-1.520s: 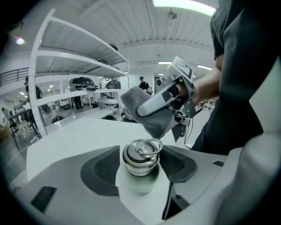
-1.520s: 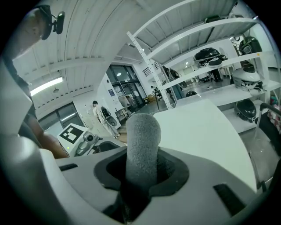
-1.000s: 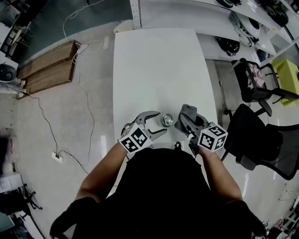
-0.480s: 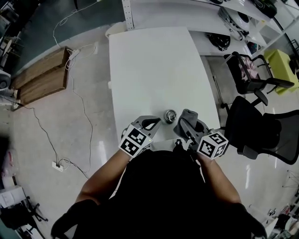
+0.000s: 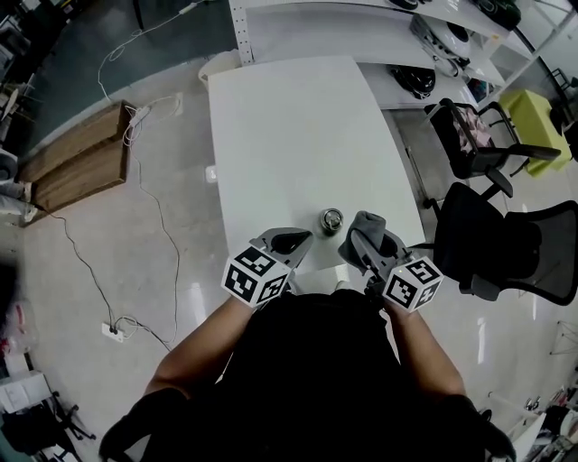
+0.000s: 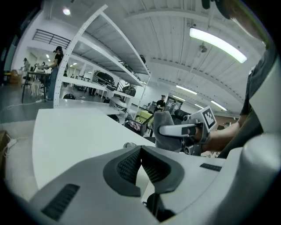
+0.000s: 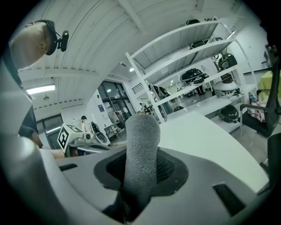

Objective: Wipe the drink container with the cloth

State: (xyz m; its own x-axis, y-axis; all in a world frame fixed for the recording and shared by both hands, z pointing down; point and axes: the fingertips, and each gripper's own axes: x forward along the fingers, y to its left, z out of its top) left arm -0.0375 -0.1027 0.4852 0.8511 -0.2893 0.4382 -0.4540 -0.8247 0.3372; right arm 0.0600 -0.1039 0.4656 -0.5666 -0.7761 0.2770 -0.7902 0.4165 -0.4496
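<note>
A small silver drink can [image 5: 331, 219] stands upright near the front edge of the white table [image 5: 298, 135], with nothing touching it. My left gripper [image 5: 302, 240] hovers just left of the can; its jaws have just been closing and now meet with nothing between them. In the left gripper view the pads [image 6: 131, 165] press together and the can's top [image 6: 129, 144] peeks over them. My right gripper [image 5: 366, 238], just right of the can, is shut on a grey cloth [image 5: 368, 222]. The cloth [image 7: 140, 149] stands up as a thick roll between that gripper's jaws.
Two black office chairs [image 5: 506, 244] stand right of the table, with a yellow-green seat [image 5: 533, 113] behind them. White shelving [image 5: 361, 27] runs along the far end. Wooden pallets [image 5: 81, 153], cables and a power strip [image 5: 113, 329] lie on the floor at the left.
The left gripper's jaws, open beside the can a second ago, have shut empty. Both grippers have drawn back a little from the can and risen. The right still holds the cloth.
</note>
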